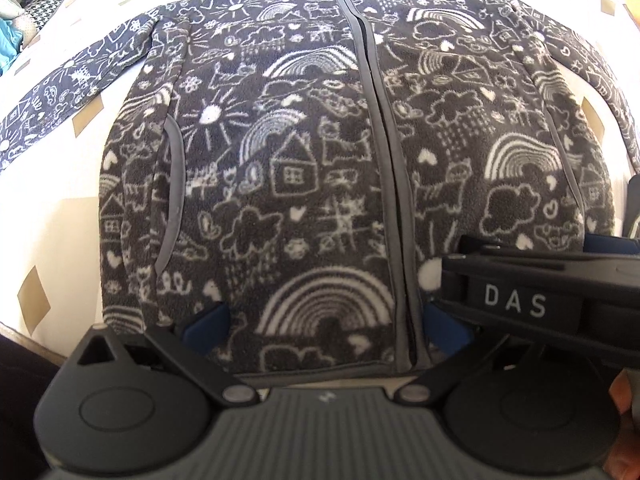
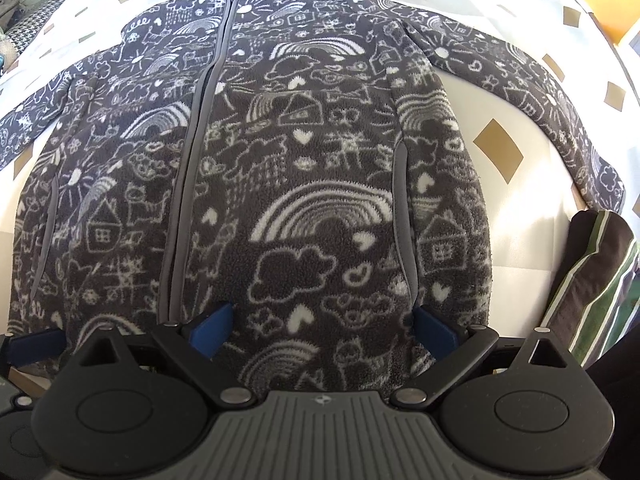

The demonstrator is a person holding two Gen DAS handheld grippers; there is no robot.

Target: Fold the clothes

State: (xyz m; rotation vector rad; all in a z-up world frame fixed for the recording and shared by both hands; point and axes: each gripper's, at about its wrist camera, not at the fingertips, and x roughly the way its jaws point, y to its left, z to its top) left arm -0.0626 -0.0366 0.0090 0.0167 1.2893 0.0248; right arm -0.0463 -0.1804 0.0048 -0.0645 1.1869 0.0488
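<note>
In the left wrist view, a fleece jacket (image 1: 320, 152) lies face up and spread flat on a white cover with tan diamonds (image 1: 56, 216), zip closed down the middle, hem toward the camera and collar far off. The left gripper (image 1: 326, 328) hangs just over the hem with its jaws wide apart and nothing between them; its blue pads (image 1: 208, 326) sit either side of a rainbow motif near the zip (image 1: 384, 128). The right gripper (image 1: 532, 300) crosses in at the lower right, close beside it. One sleeve (image 1: 64, 92) runs out to the side. I'd judge folding has not begun: this is the approach for a first grasp, and the next move calls for lowering onto an edge, hem or side seam, and pinching both layers

In the right wrist view, the same jacket (image 2: 304, 168) fills the frame, the other sleeve (image 2: 532, 80) angled outward over the cover. The right gripper (image 2: 324, 328) is likewise spread open and empty above the hem, right of the zip. The cloth is a thick, nubby dark grey pile with white doodles of houses, clouds and hearts, trimmed in smooth grey binding at the pocket slit (image 2: 400, 184); it should bunch softly. A striped fabric bundle (image 2: 592, 280) lies just beside the jacket's edge
</note>
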